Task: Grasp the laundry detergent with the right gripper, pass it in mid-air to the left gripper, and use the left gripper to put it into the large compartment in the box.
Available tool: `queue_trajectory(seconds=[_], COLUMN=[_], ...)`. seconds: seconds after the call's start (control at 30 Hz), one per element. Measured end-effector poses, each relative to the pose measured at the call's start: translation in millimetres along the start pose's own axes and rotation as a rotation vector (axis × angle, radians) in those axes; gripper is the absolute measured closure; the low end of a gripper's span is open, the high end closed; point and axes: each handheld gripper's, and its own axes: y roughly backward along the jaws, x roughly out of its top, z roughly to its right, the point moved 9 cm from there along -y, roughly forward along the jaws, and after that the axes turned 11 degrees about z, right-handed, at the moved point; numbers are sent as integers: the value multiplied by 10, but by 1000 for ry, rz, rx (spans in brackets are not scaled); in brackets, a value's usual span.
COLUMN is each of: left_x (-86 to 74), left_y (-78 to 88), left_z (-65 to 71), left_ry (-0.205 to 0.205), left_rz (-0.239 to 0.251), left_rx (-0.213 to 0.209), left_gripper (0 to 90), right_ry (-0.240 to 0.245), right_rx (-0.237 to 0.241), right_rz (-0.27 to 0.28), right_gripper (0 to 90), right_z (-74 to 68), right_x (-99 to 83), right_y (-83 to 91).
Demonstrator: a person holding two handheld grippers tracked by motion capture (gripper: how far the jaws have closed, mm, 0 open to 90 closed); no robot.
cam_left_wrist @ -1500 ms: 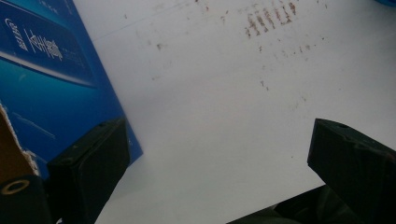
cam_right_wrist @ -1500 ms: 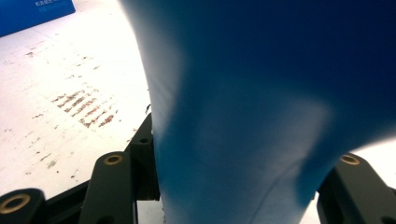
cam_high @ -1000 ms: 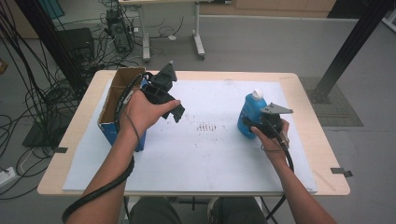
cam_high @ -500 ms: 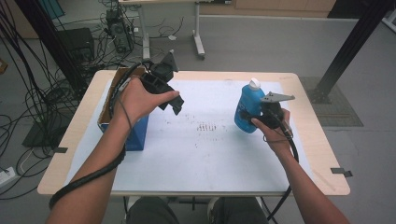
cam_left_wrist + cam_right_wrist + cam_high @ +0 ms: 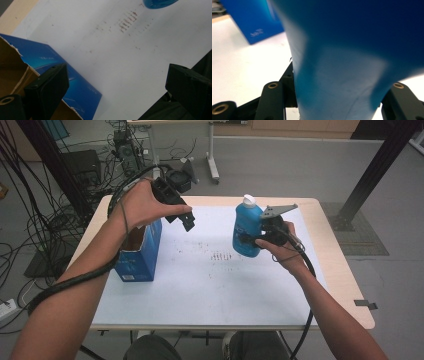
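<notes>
Right tool (image 5: pixel 250 239) clamps upright blue bottle (image 5: pixel 246 227), frame centre-right; open box (image 5: pixel 140 247) lies left, under empty, spread left tool (image 5: pixel 182 217).

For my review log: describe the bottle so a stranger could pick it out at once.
Start at the white-topped table and look right of centre. The bottle is upright there, gripped by the right gripper. Unlike the open blue box at left, it is rounded, with a white cap.
</notes>
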Motion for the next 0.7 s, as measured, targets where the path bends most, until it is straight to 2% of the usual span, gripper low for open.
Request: queue_trajectory(seconds=[0.1, 0.13, 0.27, 0.3, 0.37, 0.5, 0.6, 0.7], left_x=[3, 4, -10, -13, -25, -44, -57, -70], left_y=[73, 87, 146, 168, 189, 213, 219, 226], left_z=[-5, -5, -12, 0, 26, 84, 119, 123], left_ry=[-69, -87, -160, -194, -221, -268, -274, -294], left_rz=[-7, -4, -3, 0, -5, -12, -18, -28], left_rx=[2, 2, 3, -6, -24, -58, -91, -90], left_gripper=[56, 55, 57, 57, 58, 58, 56, 57], right_ry=[12, 20, 38, 43, 67, 85, 95, 106], right_rx=[53, 84, 158, 180, 224, 305, 347, 387], right_rz=[5, 7, 5, 2, -8, -5, 2, -7], right_gripper=[438, 437, 438, 437, 437, 437, 437, 437], right_z=[-113, -178, -339, -386, -489, -665, -769, -872], right_x=[103, 152, 242, 260, 291, 337, 356, 357], right_y=[-93, -143, -257, -290, -367, -492, -573, -652])
